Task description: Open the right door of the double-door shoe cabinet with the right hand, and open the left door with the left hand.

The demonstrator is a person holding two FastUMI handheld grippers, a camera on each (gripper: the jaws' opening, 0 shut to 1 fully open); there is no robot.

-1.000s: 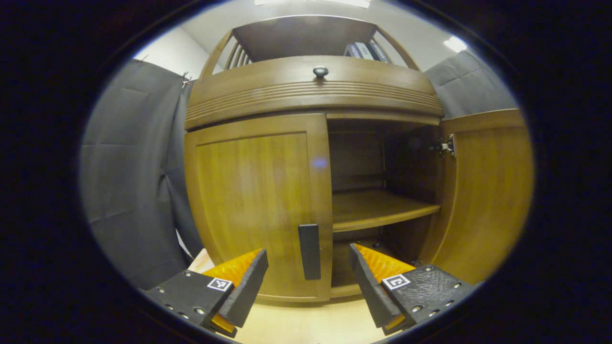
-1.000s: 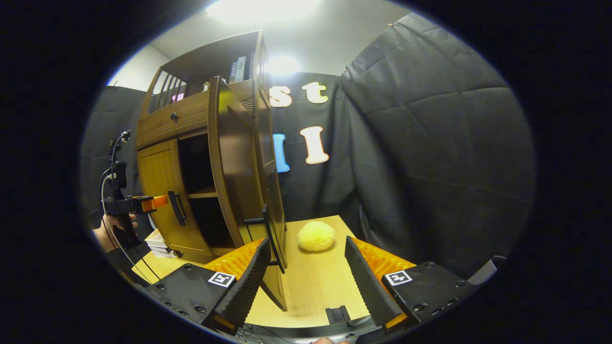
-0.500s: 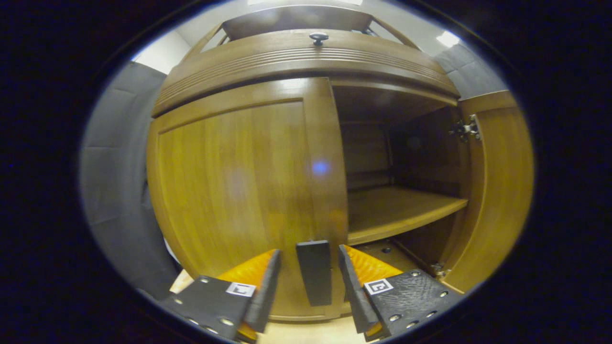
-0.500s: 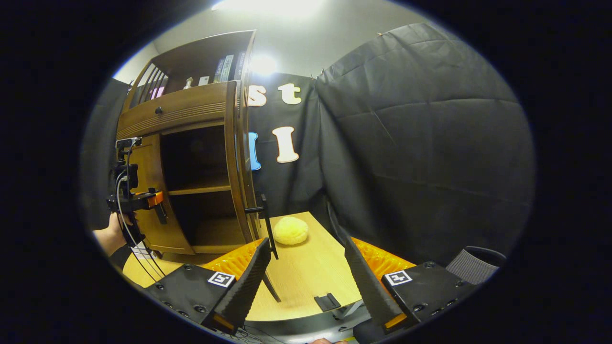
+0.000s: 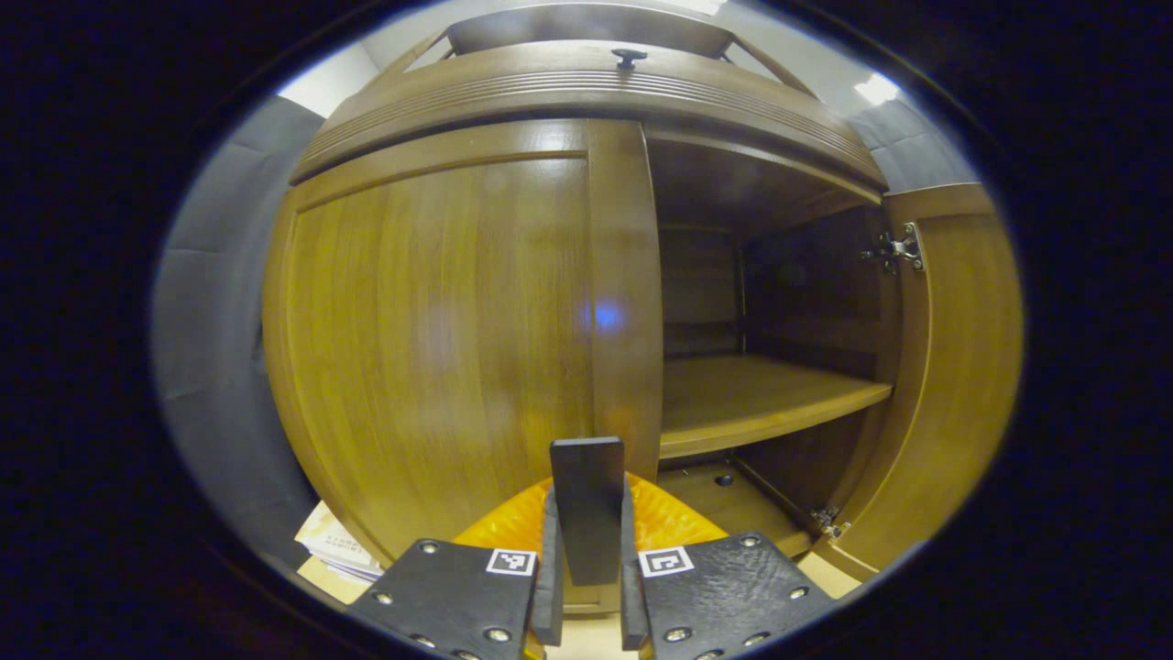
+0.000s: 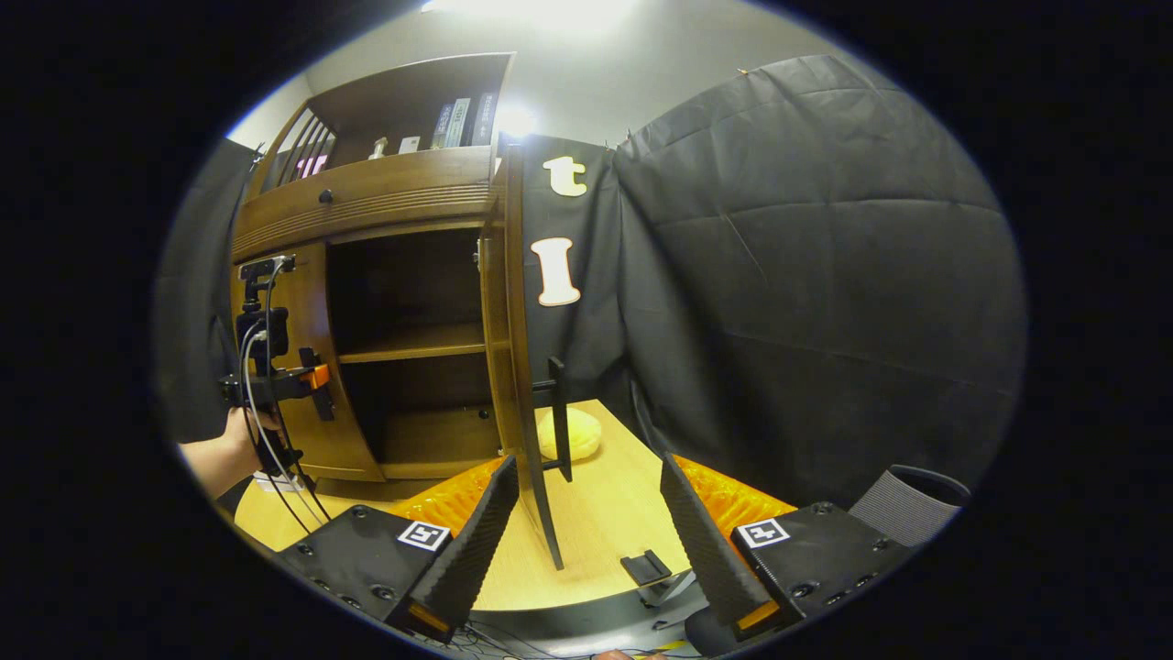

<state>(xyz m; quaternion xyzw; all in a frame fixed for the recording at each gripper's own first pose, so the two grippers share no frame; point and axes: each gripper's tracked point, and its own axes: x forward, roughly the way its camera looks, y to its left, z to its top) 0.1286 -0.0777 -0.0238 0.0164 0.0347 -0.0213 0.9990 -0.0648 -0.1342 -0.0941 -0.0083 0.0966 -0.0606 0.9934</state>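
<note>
Left tongs (image 5: 586, 587) clamped on left door handle (image 5: 586, 509), door shut; right tongs (image 6: 582, 522) released, right door (image 6: 522, 367) swung open.

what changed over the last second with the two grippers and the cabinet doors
The left gripper moved in toward the left door and closed its fingers on the black handle, which it had only faced with open fingers before. The right gripper drew away from the right door, staying open and holding nothing. The left door is still shut, the right door still wide open, and the yellow ball stayed on the table.
</note>
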